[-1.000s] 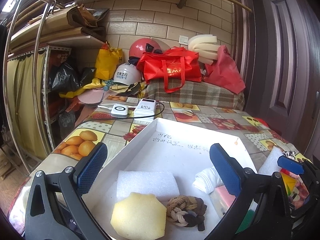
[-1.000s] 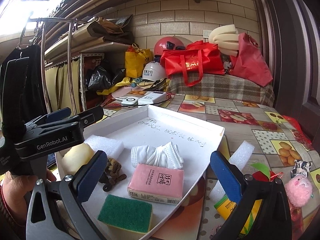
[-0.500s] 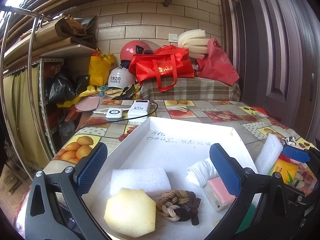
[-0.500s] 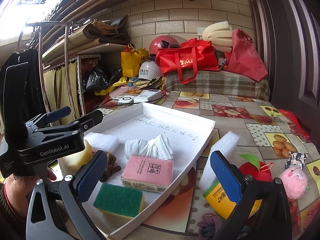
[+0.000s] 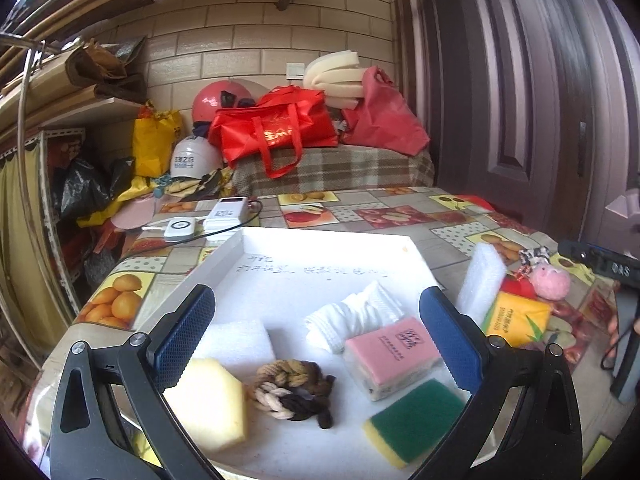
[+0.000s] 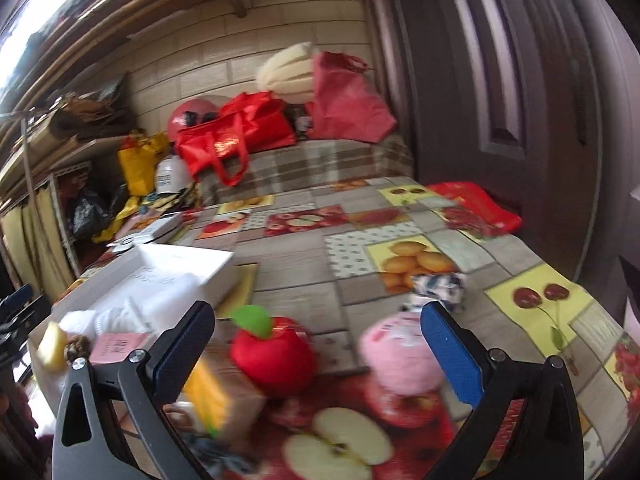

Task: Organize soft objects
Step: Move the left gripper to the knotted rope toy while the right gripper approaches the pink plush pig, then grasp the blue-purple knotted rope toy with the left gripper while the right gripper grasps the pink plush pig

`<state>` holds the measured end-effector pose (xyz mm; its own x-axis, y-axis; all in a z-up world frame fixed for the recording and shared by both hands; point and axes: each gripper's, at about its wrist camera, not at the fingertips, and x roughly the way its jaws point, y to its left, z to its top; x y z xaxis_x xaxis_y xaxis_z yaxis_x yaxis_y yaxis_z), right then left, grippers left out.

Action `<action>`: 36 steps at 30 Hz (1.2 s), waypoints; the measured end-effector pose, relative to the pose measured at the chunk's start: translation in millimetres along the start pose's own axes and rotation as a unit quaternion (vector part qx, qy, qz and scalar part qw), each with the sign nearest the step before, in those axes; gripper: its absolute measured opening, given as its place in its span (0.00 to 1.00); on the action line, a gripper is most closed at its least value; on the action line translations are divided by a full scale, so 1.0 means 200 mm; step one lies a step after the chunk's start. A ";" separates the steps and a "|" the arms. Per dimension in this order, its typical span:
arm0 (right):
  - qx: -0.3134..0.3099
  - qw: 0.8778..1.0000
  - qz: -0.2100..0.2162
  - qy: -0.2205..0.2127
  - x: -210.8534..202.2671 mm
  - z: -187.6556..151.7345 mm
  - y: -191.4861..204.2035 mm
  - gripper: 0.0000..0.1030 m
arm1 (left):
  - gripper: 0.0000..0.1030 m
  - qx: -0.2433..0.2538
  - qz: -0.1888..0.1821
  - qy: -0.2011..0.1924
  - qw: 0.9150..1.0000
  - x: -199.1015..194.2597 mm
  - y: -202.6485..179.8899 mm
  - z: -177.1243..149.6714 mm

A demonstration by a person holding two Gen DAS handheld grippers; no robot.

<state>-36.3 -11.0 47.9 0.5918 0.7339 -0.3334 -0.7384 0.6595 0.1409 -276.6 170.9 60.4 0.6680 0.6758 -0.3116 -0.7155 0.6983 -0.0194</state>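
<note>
1. White tray [image 5: 224, 256] sat on the fruit-print tablecloth [image 6: 360, 280] and held six soft items: one yellow hexagonal sponge [image 5: 208, 404], one white foam block [image 5: 236, 340], one braided rope knot [image 5: 294, 388], one folded white cloth [image 5: 352, 316], one pink tissue pack [image 5: 390, 350], one green-and-yellow scrub sponge [image 5: 416, 418].
2. Outside the tray, to its right: one white foam strip [image 5: 482, 276] leaning on its right edge, one yellow tissue pack [image 5: 516, 318], one red plush apple [image 6: 272, 354], one pink plush ball [image 6: 400, 354], one black-and-white plush [image 6: 438, 284]. Five loose items.
3. My left gripper [image 5: 316, 344] hovered over the near end of the tray, jaws spread wide, nothing between them.
4. My right gripper [image 6: 318, 354] was over the table right of the tray, jaws also wide apart and empty; the apple and pink ball lay framed between its fingers. That view was motion-blurred.
5. Background: two red bags [image 5: 276, 130] on a plaid-covered surface, two helmets, one power bank [image 5: 228, 212] beyond the tray.
</note>
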 end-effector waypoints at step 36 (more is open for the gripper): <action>-0.040 0.977 -0.004 0.210 0.41 -0.02 -0.23 0.53 | 0.33 0.157 -0.179 0.257 0.937 0.33 -0.91 -0.17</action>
<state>45.2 18.3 10.2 0.4261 0.5861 -0.6891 -0.7666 0.6385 0.0690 -109.1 81.1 11.8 0.6098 0.2383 -0.7559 -0.3142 0.9483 0.0455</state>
